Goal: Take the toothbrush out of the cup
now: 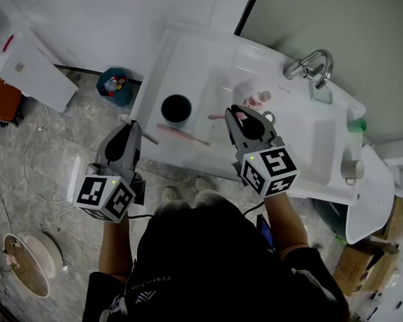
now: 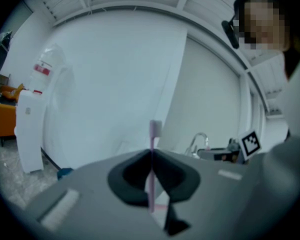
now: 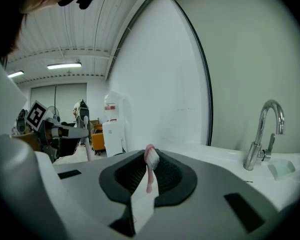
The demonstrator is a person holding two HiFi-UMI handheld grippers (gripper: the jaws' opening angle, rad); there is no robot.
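A black cup (image 1: 176,109) stands on the left part of the white sink counter (image 1: 188,52). My left gripper (image 1: 132,127) hangs at the counter's front left corner. It is shut on a pale pink toothbrush (image 2: 152,154) that stands upright between its jaws (image 2: 152,170), head on top. My right gripper (image 1: 244,117) is over the counter to the right of the cup, shut on a second pink toothbrush (image 3: 149,160) whose bristle head sticks up above the jaws (image 3: 149,173). A third pink toothbrush (image 1: 183,134) lies on the counter in front of the cup.
A chrome faucet (image 1: 313,66) rises at the back right over the basin (image 1: 309,129). Small pink bottles (image 1: 258,99) stand beside the basin and a pale roll (image 1: 352,170) at the right end. On the floor to the left stands a blue bin (image 1: 114,86).
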